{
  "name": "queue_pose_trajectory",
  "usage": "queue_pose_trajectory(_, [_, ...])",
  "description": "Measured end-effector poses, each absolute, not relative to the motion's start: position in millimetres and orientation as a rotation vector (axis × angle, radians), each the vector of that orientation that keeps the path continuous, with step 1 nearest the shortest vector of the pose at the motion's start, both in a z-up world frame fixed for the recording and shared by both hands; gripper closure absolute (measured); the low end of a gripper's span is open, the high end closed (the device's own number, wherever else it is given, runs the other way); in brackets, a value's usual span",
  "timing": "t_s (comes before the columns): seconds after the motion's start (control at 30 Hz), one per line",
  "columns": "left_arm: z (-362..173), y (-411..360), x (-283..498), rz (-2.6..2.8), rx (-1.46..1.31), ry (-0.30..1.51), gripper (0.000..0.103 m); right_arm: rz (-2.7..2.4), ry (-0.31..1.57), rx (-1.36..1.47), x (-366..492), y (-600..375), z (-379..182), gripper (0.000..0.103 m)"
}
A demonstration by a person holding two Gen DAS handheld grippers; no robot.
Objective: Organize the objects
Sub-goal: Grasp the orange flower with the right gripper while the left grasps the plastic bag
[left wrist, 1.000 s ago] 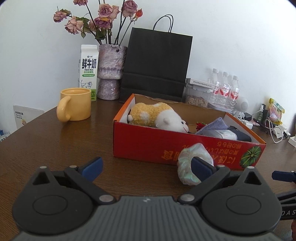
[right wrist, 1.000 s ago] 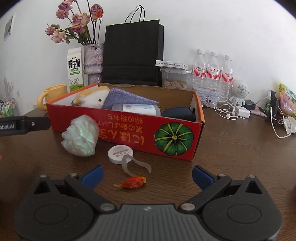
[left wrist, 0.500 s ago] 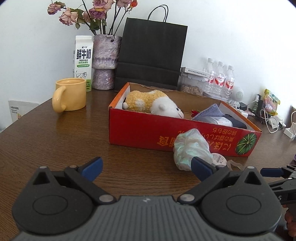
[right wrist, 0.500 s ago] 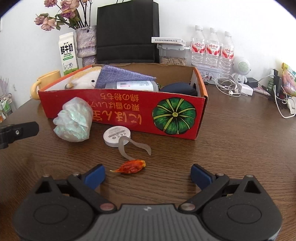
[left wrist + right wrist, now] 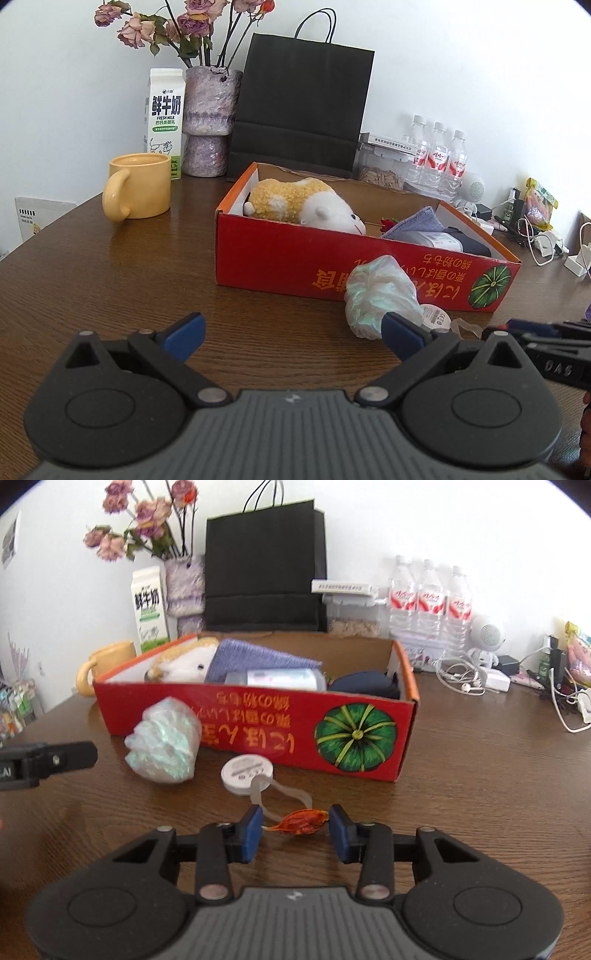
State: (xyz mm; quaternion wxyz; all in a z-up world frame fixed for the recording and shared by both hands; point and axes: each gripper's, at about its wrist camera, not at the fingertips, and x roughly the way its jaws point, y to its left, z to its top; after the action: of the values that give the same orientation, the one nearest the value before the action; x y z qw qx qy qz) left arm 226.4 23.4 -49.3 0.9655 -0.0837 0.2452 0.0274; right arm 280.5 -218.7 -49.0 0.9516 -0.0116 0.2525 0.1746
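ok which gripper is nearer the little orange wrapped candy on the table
Right. The right gripper has the orange candy between its closing jaws; the left gripper sits open, off to the candy's left.

A dark wooden table (image 5: 110, 280) carries a red cardboard box (image 5: 258, 731), yellow mug (image 5: 138, 186), milk carton (image 5: 165, 118), vase (image 5: 208, 122), black paper bag (image 5: 303, 107) and water bottles (image 5: 430, 602).

Milk carton (image 5: 164, 122): "FRESH MILK"; right tongs (image 5: 554, 363): "DAS".

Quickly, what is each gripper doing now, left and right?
Left gripper: open, holds nothing.
Right gripper: jaws have just been closing around the orange wrapper; pads not clearly pressing it yet.
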Motion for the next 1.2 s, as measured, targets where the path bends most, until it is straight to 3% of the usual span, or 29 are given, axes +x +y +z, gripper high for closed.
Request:
queue_pose_trajectory(0.13, [-51, 23, 228, 0.058, -0.17, 0.505, 0.0, 0.294, 0.348, 0.019, 264, -231, -40, 0.065])
queue_pose_trajectory(0.8, [-55, 3, 238, -0.029, -0.16, 0.513, 0.0, 0.25, 0.329, 0.05, 262, -241, -35, 0.064])
queue_pose_trajectory(1.2, [-59, -47, 297, 0.098, -0.109, 0.591, 0.0, 0.266, 0.333, 0.066, 261, -243, -34, 0.064])
